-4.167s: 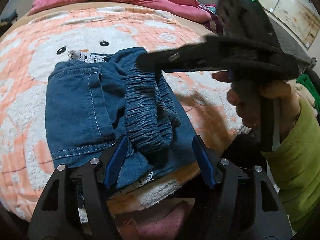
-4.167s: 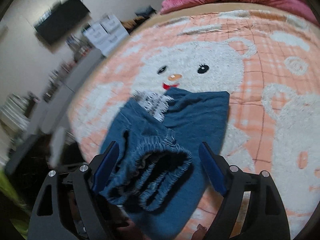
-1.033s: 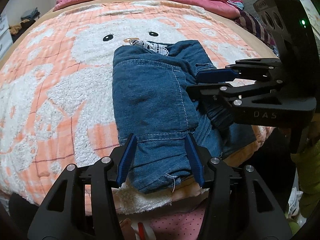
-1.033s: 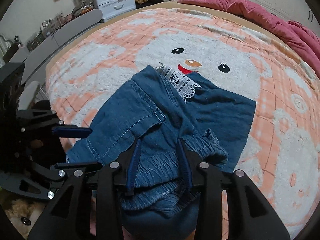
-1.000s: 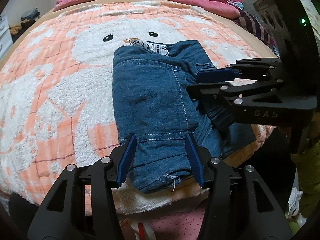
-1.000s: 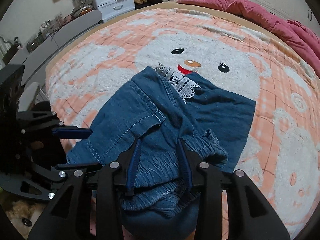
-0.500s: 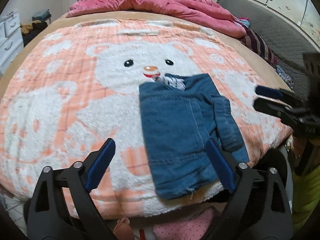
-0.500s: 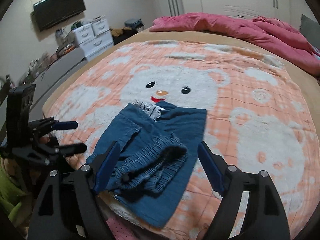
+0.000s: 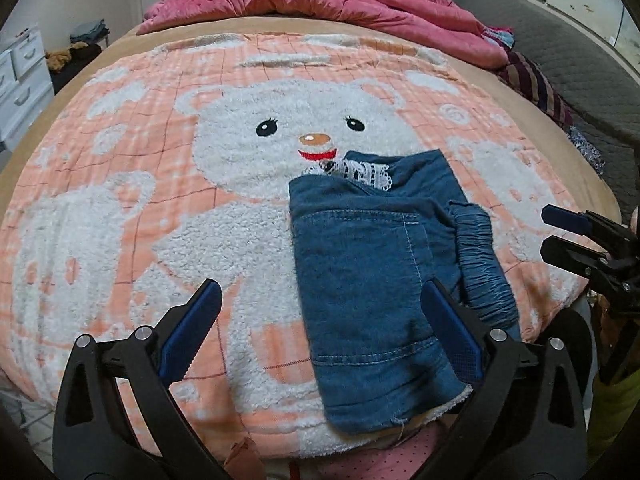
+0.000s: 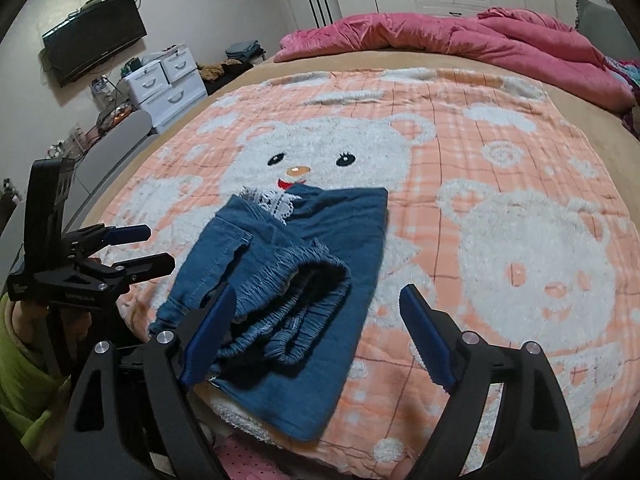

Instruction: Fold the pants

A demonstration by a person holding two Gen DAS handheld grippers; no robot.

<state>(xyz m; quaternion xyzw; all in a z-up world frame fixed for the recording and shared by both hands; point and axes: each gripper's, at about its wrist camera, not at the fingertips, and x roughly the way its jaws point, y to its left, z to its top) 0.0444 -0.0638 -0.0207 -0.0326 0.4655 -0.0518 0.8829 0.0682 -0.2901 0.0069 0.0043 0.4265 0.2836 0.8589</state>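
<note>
Small blue denim pants lie folded on the peach bear blanket near the bed's front edge, white lace trim showing at the far end and the elastic waistband bunched on top. My left gripper is open and empty, held back above the pants' near end. My right gripper is open and empty, held back above the waistband. Each gripper also shows in the other's view: the right one at the right edge, the left one at the left edge.
A pink quilt is piled at the bed's far end. White drawers and a wall TV stand to the left. A grey sofa with striped cloth lies to the right. The bed's front edge is just below the pants.
Both grippers have opened, let go of the pants and pulled back and up from the bed. The pants now lie folded and free on the blanket.
</note>
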